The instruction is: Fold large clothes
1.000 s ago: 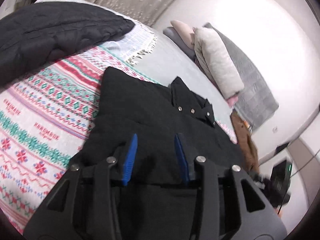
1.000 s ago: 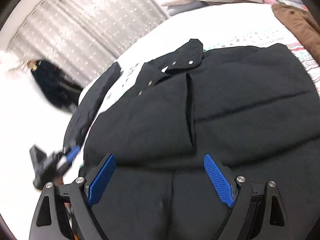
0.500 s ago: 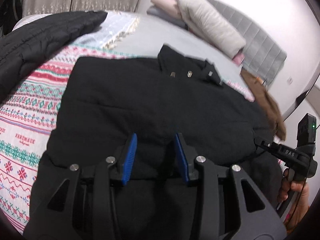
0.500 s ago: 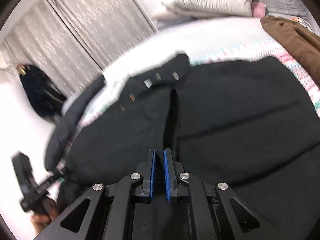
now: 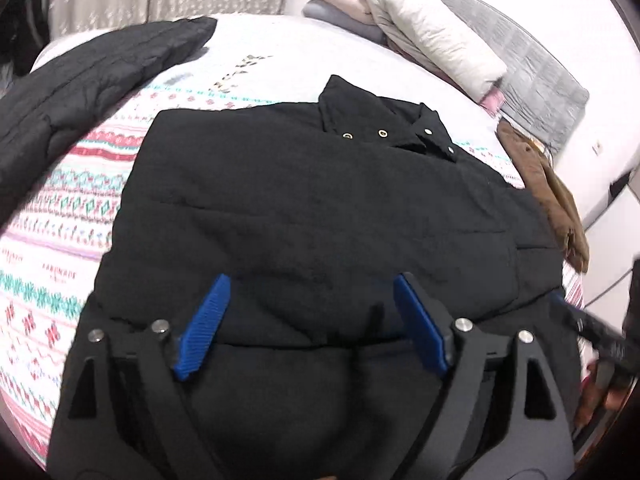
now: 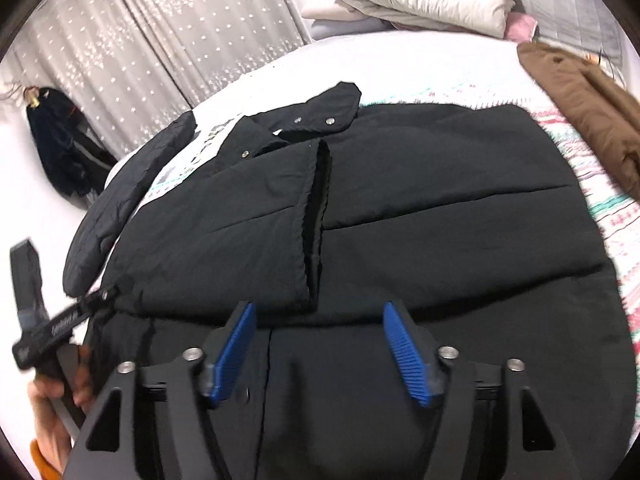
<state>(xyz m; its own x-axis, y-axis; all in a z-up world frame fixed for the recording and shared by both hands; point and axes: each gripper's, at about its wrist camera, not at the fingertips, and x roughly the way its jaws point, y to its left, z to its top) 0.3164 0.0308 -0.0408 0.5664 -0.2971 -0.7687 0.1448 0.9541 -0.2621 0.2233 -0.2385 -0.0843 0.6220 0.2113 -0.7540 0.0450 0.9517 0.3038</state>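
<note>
A large black padded jacket point(image 5: 320, 208) lies front up on the bed, its snap collar point(image 5: 384, 128) at the far end. In the right wrist view one sleeve point(image 6: 248, 216) is folded across the jacket's point(image 6: 440, 220) chest, with the cuff edge near the middle. My left gripper point(image 5: 310, 284) hovers over the lower left part of the jacket. Its jaws are opening and no cloth is pinched between the blue pads. My right gripper point(image 6: 319, 312) hangs over the hem area below the cuff. Its jaws are opening too, and nothing is held between them.
A patterned blanket point(image 5: 52, 240) covers the bed. A second black quilted coat point(image 5: 80, 92) lies at the far left and a brown garment point(image 6: 592, 96) at the right edge. Folded bedding point(image 6: 424, 0) is stacked by the headboard. A person's hand point(image 6: 52, 400) shows at the lower left.
The left jaws went from a narrow gap to wide apart, and that view swung right across the jacket. The right jaws stood open, closed fully, then spread again.
</note>
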